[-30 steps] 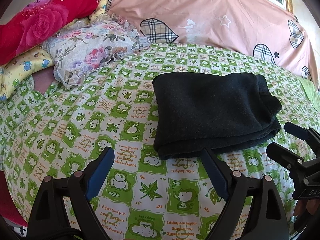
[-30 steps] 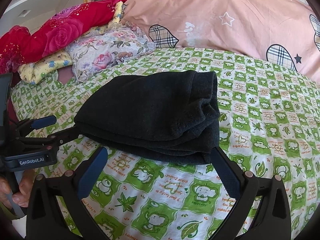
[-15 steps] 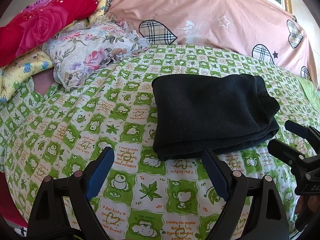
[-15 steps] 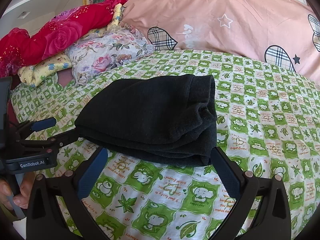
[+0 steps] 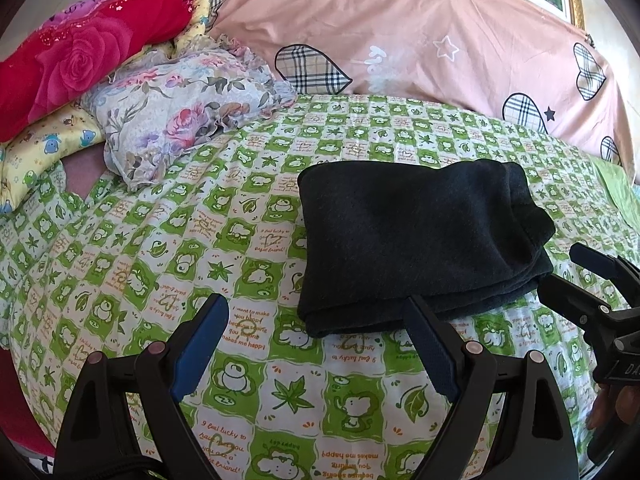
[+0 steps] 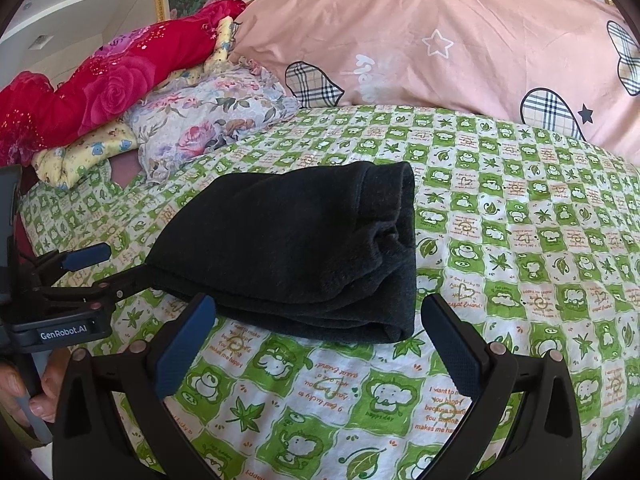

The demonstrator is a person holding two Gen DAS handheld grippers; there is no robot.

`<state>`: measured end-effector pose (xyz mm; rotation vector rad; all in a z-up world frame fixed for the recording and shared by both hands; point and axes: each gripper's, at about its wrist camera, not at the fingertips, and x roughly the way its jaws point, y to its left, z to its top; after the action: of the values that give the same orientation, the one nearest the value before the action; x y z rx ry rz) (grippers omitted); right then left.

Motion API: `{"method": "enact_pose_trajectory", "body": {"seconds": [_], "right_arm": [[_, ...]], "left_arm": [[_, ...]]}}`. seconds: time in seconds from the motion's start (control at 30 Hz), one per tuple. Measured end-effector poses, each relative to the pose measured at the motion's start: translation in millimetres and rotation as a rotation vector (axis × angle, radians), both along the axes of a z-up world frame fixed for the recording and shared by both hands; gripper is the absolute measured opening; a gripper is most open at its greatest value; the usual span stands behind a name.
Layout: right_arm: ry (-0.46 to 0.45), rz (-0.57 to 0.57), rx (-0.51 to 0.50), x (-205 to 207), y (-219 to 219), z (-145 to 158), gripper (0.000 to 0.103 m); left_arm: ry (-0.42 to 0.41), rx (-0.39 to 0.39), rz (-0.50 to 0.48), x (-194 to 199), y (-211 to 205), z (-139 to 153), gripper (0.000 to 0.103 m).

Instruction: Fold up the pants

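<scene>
Nothing moves since 1 s ago: folded pants (image 5: 416,240) on bedsheet (image 5: 224,248); left gripper (image 5: 316,320) and right gripper (image 6: 320,320) spread wide, empty.

Two black plastic claws, left (image 5: 316,344) and right (image 6: 316,344), each with blue textured pads (image 5: 200,344) on angled fingers and round pinkish rivets (image 5: 472,347) at the joints. White "GenRobot.AI" lettering (image 6: 64,336) on left body.

The folded pants (image 5: 416,240) lie on the bed (image 5: 240,208), with pillows (image 5: 180,120) piled behind to the left. Both claws sit before the pants, seemingly apart from them: left claw (image 5: 316,328), right claw (image 6: 316,328).
</scene>
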<state>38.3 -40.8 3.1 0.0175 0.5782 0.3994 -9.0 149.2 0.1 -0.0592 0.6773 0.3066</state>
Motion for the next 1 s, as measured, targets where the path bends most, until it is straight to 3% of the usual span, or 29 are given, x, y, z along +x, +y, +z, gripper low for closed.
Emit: {"method": "enact_pose_trajectory", "body": {"seconds": [1.0], "right_arm": [[0.036,-0.007,0.053,7.7,-4.5,2.2,0.102]], "left_arm": [[0.009,0.046,0.008,10.2,-8.1,11.1,0.089]]}}
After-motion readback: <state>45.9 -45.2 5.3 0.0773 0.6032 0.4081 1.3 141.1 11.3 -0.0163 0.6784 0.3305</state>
